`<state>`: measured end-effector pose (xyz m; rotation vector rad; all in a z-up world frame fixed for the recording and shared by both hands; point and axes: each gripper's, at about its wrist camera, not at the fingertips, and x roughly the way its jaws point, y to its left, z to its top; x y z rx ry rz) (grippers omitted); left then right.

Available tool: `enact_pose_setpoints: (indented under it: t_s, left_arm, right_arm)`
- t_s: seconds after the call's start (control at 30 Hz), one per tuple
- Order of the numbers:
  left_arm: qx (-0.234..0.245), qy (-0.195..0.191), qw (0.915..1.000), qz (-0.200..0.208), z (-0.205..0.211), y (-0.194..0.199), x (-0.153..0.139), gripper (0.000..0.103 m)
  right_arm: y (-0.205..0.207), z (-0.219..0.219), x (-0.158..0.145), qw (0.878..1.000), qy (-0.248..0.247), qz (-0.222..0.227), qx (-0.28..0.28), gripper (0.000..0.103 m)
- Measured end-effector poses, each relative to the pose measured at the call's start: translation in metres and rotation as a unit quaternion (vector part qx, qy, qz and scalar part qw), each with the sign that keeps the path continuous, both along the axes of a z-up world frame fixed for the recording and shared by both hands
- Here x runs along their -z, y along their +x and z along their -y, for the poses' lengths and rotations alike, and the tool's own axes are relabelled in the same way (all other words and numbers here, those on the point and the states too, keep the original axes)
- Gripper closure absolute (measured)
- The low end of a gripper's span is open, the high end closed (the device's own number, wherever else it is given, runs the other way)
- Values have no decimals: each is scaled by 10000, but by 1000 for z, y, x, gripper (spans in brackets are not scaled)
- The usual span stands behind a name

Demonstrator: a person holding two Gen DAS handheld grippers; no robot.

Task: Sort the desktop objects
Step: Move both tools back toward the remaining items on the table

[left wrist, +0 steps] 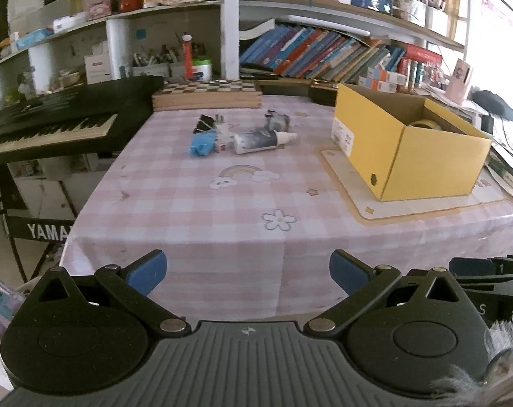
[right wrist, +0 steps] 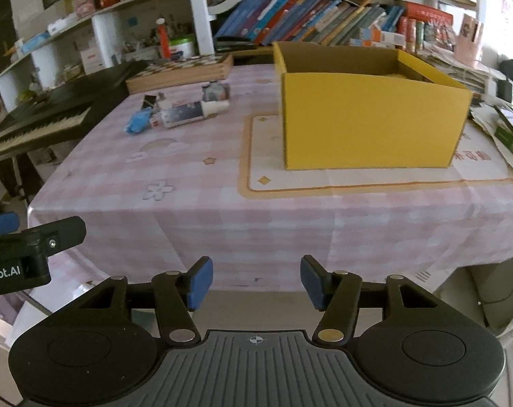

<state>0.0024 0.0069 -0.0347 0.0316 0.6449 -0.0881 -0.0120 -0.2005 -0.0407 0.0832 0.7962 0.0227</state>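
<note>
Left wrist view puts my left tool [left wrist: 248,273] at the near edge of the desk [left wrist: 202,210], its blue pads spread wide with nothing between them. From here the pink checked cloth runs bare up to a small clutter at 12 o'clock: a blue wrapper [left wrist: 201,143], black binder clips [left wrist: 205,122], a dark tube with a white cap [left wrist: 261,140] lying on its side, and a small jar [left wrist: 277,121] behind it. They sit close together, some touching, and blur keeps me from reading the smaller bits among them. At 2 o'clock the open yellow box [left wrist: 392,156] stands on a pale mat [left wrist: 368,210]; a roll of tape [left wrist: 422,123] shows just inside its far end. A keyboard [left wrist: 53,129] hugs the desk's left edge at 10 o'clock, and a chessboard case [left wrist: 207,96] lines the far edge.

Right wrist view shows my right tool [right wrist: 256,281] also at the near edge, pads moderately parted and holding nothing. The box [right wrist: 368,129] rises at 1 o'clock, its near wall hiding its contents. My left tool [right wrist: 2,224] is cut off at 9 o'clock.
</note>
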Motion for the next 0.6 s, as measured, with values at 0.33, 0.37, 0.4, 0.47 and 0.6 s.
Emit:
enact_pose_setpoints:
  t_s: [0.33,0.37,0.4,0.47,0.6]
  left_arm:
    - [-219,-51,9997,113,-25,1,-5,0]
    - [-251,-58,9996,126,-27,1,-6,0]
    - [-281,-66,9995,138,-29,1,-6,0]
    - [-332,-80,9993,158,-33,2,-7,0]
    - [-364,-87,9992,160,-38,4,-7,0]
  right_arm:
    - [9,-28,-6,9994,-59,127,-314,45]
    - [10,-31,-7,9993,-63,130,-348,45]
    - [11,-34,-8,9991,-71,132,-390,45]
    - [12,-40,-10,9987,-94,156,-480,45]
    - [17,-47,-12,9981,-123,220,-554,45]
